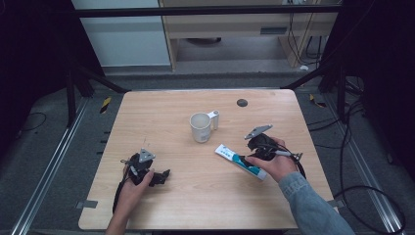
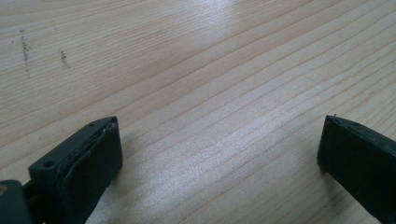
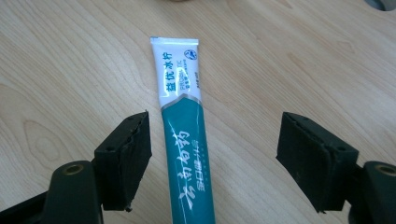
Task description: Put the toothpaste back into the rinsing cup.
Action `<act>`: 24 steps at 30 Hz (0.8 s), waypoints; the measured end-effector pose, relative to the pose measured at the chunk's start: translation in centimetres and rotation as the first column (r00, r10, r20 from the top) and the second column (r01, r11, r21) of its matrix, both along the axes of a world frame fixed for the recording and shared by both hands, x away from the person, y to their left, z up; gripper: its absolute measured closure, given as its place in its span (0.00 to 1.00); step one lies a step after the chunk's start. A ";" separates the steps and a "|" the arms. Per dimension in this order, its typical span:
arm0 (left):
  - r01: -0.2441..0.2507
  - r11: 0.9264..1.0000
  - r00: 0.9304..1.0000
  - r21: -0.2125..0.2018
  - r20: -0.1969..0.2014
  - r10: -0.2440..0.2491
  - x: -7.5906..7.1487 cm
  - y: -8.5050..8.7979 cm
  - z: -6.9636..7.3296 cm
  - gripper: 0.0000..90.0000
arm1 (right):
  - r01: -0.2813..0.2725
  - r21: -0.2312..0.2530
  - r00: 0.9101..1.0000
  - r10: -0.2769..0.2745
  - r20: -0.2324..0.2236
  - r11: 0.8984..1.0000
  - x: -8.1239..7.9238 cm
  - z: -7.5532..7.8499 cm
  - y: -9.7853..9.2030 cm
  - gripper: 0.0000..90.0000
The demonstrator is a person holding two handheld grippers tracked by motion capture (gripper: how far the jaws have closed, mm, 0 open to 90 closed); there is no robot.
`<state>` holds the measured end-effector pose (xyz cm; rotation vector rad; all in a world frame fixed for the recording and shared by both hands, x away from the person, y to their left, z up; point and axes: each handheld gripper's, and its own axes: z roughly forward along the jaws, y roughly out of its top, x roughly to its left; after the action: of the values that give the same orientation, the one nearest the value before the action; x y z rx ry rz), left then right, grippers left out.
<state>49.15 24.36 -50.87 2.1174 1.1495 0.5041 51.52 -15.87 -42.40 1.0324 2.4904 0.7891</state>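
Now the right gripper (image 3: pixel 212 154), jaws spread, straddles the toothpaste tube (image 3: pixel 184 140) lying flat near the table's (image 1: pixel 161 117) right edge; centre it, then squeeze gently. Left gripper (image 2: pixel 219 158) rests open.

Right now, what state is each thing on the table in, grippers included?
Toothpaste tube: lying flat on the table, between the right gripper's jaws, not pinched.
Mug: upright, looks empty, standing apart from the tube.
Right gripper: open, jaws either side of the tube.
Left gripper: open, nothing between its jaws, low over bare wood.
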 end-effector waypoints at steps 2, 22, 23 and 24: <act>0.000 1.000 1.000 0.000 0.000 0.000 0.0 0.0 0.0 0.00 | -0.014 -0.020 1.000 0.014 -0.011 1.000 0.4 0.0 0.6 0.30; -0.009 1.000 1.000 0.000 -0.001 0.009 0.1 -0.1 0.0 0.00 | -0.106 -0.069 0.984 0.094 -0.153 0.992 2.9 -0.6 4.3 0.37; -0.009 1.000 1.000 0.000 -0.001 0.009 0.1 -0.1 0.0 0.00 | -0.108 -0.071 0.983 0.097 -0.155 0.992 3.0 -0.7 4.3 0.37; -0.009 1.000 1.000 0.000 -0.001 0.009 0.1 -0.1 0.0 0.00 | -0.107 -0.068 0.982 0.095 -0.162 0.992 3.1 -0.7 4.4 0.37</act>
<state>49.23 24.31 -50.86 2.1132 1.1603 0.5075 54.58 -11.50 -43.13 0.9840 2.7036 0.6569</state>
